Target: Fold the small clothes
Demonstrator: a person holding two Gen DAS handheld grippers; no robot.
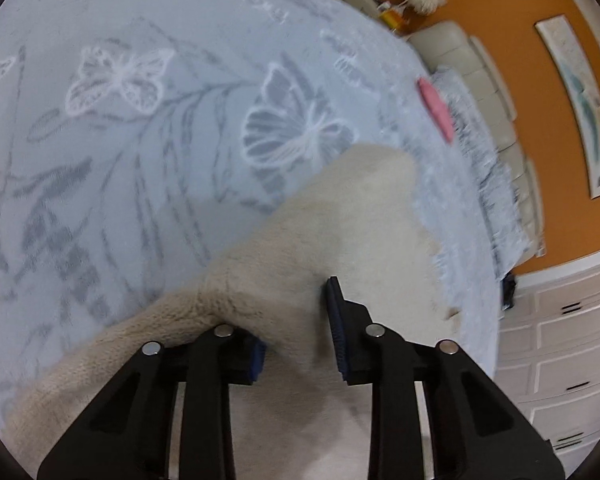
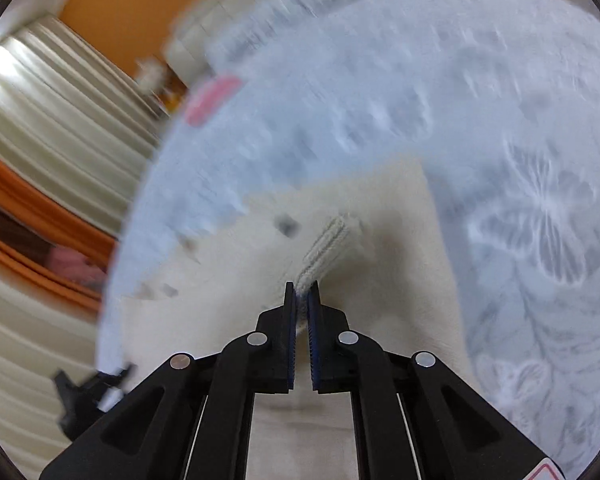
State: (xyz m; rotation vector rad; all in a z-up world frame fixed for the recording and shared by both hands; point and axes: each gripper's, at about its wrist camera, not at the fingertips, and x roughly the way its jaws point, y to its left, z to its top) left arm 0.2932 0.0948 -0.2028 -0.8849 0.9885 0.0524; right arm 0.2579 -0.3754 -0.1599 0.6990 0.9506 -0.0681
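A cream fleece garment (image 1: 340, 240) is spread on the butterfly-print bed cover (image 1: 120, 120). Its fold is straddled by the part-open left tool (image 1: 296, 328); its ribbed edge (image 2: 326, 246) is pinched by the closed right tool (image 2: 301, 294).

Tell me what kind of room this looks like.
Probably a home bedroom. A pale blue butterfly-print bedspread covers a bed with a cream padded headboard, a white chest of drawers stands against an orange wall, and a cream fleece garment lies there.

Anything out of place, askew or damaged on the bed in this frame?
Nothing stands out. The cream fleece garment lies on the butterfly blanket, its ribbed edge pinched in the right gripper. A pink item sits near the blanket's far edge.
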